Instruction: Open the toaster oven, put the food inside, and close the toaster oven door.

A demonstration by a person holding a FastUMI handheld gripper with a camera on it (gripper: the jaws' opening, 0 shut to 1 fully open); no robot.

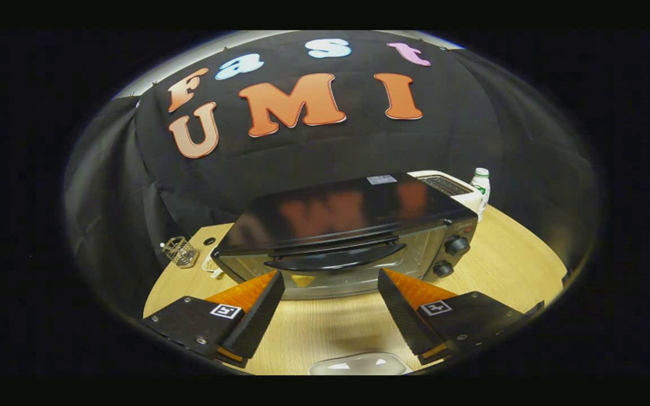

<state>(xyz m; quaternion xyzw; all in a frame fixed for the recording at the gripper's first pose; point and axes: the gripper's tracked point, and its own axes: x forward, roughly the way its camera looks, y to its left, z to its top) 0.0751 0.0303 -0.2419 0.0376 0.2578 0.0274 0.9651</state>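
A black toaster oven point(347, 225) stands on the wooden table point(517, 265), its glass door closed. The curved black door handle point(333, 260) runs across the top of the door, just ahead of my fingers. Two round knobs point(456, 245) sit on the oven's right side. My gripper point(330, 279) is open, its two fingers spread wide in front of the door and nothing between them. A pale, rounded object point(359, 365) lies on the table below the fingers; I cannot tell what it is.
A white toaster point(449, 189) stands behind the oven on the right, with a small white bottle point(481, 189) beside it. A small wire basket point(180, 251) sits at the table's left edge, near a white item point(212, 265). Black cloth walls close the booth behind.
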